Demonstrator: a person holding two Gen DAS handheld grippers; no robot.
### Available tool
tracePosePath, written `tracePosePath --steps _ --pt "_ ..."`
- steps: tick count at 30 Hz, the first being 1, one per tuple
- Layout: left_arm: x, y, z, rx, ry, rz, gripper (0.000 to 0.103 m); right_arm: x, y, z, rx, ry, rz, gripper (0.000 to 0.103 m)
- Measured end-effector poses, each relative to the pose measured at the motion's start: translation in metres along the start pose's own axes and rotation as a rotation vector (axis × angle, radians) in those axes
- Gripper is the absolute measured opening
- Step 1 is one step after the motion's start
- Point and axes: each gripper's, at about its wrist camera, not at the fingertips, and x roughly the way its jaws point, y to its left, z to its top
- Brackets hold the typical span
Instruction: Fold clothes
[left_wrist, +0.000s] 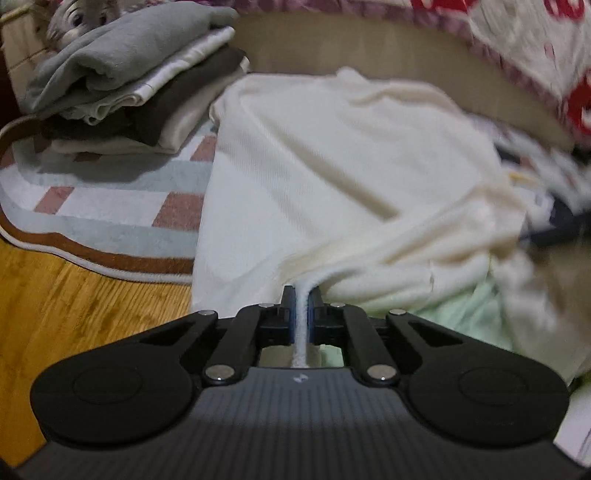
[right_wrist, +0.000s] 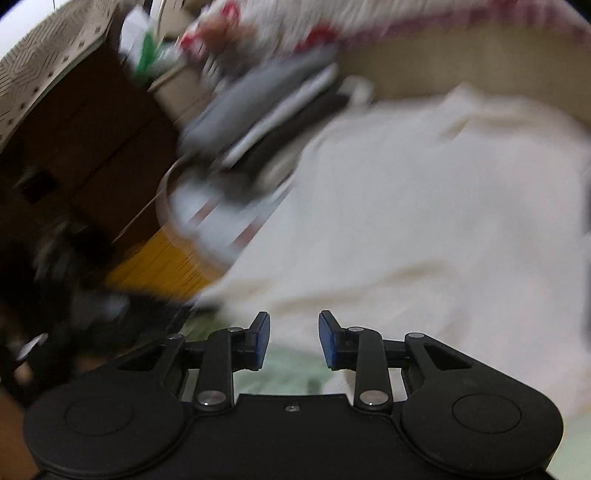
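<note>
garments: one cream top (left_wrist: 343, 177) spread on the rug (left_wrist: 110, 206), one folded pile (left_wrist: 125, 92) at its far-left corner
left tongs (left_wrist: 302, 299): pinched tight on the top's near edge
right tongs (right_wrist: 293, 325): gaping, nothing in them, top just ahead

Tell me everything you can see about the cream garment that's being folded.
The cream garment is a soft, finely ribbed knit, spread mostly flat across a checked rug and hanging over its edge above the wooden floor. Its near right side is bunched into thick folds over a pale green cloth. The left gripper is shut on a narrow edge of it, pulled up between the blue pads. The right gripper is open, just in front of the garment, with no fabric between its pads.
</note>
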Motion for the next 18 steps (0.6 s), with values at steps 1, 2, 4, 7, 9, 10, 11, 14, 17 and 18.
tracePosePath --steps 1,2,4,7,9,10,11,14,17,18 --pt "0.001 0.001 0.001 -0.007 -0.005 0.0 0.005 0.01 0.001 -0.004 0.001 0.03 -0.015 0.035" --pt "0.002 0.001 0.001 -0.007 -0.009 0.006 0.005 0.02 0.0 -0.008 -0.006 0.054 -0.049 0.035" --pt "0.001 0.001 0.002 -0.011 -0.017 0.003 0.005 0.034 -0.003 -0.014 -0.003 0.093 -0.12 0.037" --pt "-0.001 0.002 0.002 -0.019 -0.029 -0.005 0.005 0.038 -0.015 -0.022 0.117 0.107 -0.136 0.041" --pt "-0.001 0.002 0.004 -0.02 -0.037 -0.009 0.005 0.038 -0.017 -0.026 0.153 0.096 -0.102 0.05" --pt "0.001 0.004 0.006 -0.025 -0.04 -0.01 0.005 0.04 -0.016 -0.025 0.138 0.087 -0.097 0.053" --pt "0.004 0.007 0.01 -0.045 -0.041 -0.015 0.005 0.042 -0.014 -0.023 0.119 0.077 -0.097 0.054" --pt "0.012 0.014 0.02 -0.106 -0.045 -0.032 0.005 0.054 -0.016 -0.016 0.12 0.053 -0.116 0.057" --pt "0.017 0.012 0.022 -0.113 -0.049 -0.034 0.005 0.071 -0.018 -0.009 0.106 0.08 -0.138 0.057" --pt "0.018 0.011 0.022 -0.113 -0.047 -0.039 0.005 0.075 -0.017 -0.008 0.089 0.079 -0.138 0.057"
